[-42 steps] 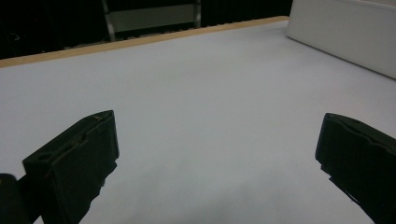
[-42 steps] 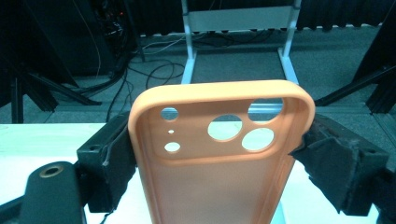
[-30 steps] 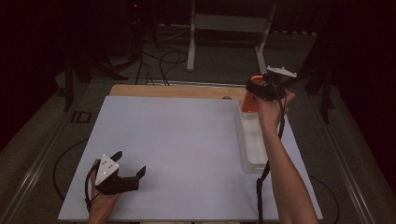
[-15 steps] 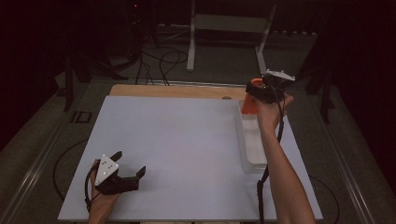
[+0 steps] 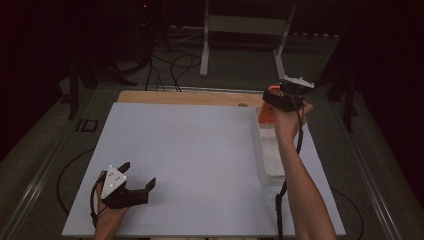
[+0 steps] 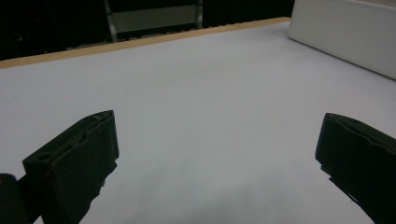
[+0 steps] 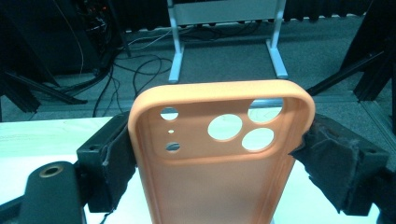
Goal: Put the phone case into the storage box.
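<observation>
In the right gripper view, an orange phone case (image 7: pixel 219 158) stood upright between the two black jaws, and the pads (image 7: pixel 112 163) pressed against its two long sides, so the right gripper (image 7: pixel 219 172) was clamped on the case. The long axis of the case ran from the bottom of the frame to the top, and the end with the camera holes pointed up. Three large round holes sat in the upper right part of the case, and three smaller holes were in the upper left part. The hollow inner side of the case faced the camera. In the high view, the right gripper (image 5: pixel 272 102) was in the upper right part of the frame, over the far end of a white tray (image 5: pixel 270 160), and the phone case (image 5: pixel 266 114) showed there as a small orange patch just under the gripper; whether it touched the tray I could not tell. The tray lay along the right edge of the white table (image 5: pixel 200 150), with its long side running from near to far. The left gripper (image 5: pixel 137 180) was in the lower left of the high view, low over the table and well apart from the tray. In the left gripper view its jaws stood wide apart with the bare table surface (image 6: pixel 210 93) between them, and a side of the white tray (image 6: pixel 345 32) showed in the upper right corner.
</observation>
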### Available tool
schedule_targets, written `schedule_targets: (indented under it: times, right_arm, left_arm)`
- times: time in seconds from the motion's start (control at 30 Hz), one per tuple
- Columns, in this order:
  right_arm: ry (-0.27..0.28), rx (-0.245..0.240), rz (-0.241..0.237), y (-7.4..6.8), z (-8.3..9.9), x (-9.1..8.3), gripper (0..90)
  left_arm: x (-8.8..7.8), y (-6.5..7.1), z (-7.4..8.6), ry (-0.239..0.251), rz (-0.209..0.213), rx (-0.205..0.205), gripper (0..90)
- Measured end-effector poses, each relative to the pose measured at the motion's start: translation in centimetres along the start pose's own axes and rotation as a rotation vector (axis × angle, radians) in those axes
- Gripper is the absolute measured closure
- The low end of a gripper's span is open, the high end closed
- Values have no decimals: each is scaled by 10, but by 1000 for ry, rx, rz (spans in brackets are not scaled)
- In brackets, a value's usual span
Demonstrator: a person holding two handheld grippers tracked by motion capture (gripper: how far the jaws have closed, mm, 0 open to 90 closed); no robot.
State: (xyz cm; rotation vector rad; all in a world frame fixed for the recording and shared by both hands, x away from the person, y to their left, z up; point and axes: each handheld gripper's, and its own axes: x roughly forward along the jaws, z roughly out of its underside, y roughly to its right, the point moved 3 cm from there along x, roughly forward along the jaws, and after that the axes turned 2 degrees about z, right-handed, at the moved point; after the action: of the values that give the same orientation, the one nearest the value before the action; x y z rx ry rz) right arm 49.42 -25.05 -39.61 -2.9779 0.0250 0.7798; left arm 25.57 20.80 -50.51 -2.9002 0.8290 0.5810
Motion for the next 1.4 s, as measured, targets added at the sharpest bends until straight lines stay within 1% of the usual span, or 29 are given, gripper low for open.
schedule_targets:
  times: [0.2, 0.33, 0.47, 0.73, 1.0, 1.2, 1.4]
  right_arm:
    - [-1, -11, 5, -2, 3, 4, 164]
    - [-3, -9, 7, -3, 6, 7, 164]
    - [-14, -5, 13, -3, 11, 11, 164]
    - [-22, -16, 18, -1, 18, 15, 163]
    - [-27, -15, 16, 1, 23, 17, 163]
    - [-41, -11, 17, 1, 30, 22, 163]
    - [-43, -12, 17, 2, 33, 24, 163]
  left_arm:
    - [0, 0, 0, -1, 0, 0, 3]
    - [-1, -1, 0, 0, 0, -1, 3]
    - [0, -1, 0, -1, 0, 0, 3]
    - [0, -1, 0, -1, -1, 1, 3]
    - [0, 0, 0, -1, 0, 3, 3]
    - [0, 0, 0, -2, -1, 4, 3]
    - [0, -1, 0, -3, -1, 4, 3]
